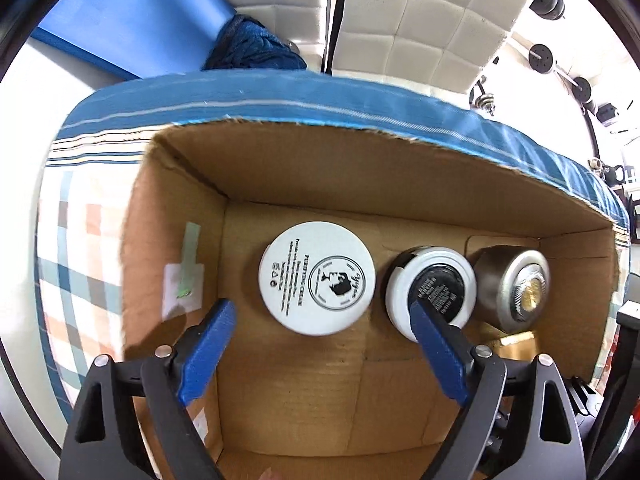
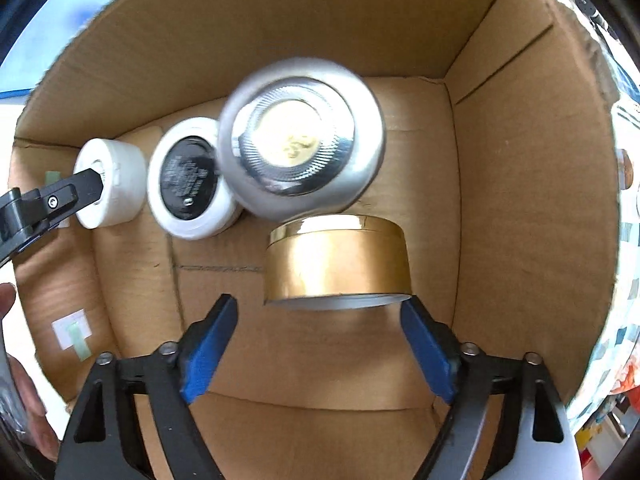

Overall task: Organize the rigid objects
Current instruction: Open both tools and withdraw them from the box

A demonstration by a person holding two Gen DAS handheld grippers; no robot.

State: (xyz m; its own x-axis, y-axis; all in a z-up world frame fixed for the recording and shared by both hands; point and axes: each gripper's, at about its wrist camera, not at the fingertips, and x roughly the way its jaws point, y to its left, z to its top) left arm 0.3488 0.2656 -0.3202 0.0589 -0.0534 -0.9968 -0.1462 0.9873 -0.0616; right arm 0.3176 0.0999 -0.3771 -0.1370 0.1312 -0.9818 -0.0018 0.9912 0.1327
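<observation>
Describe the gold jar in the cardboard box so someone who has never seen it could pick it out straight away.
Look inside the open brown cardboard box sitting on the checked cloth. Three round jars stand in a row along its far wall: a white one, a white one with a black top and a silver one. The shiny gold round jar sits alone in front of the silver one, the only gold one, nearest the open right gripper.
</observation>
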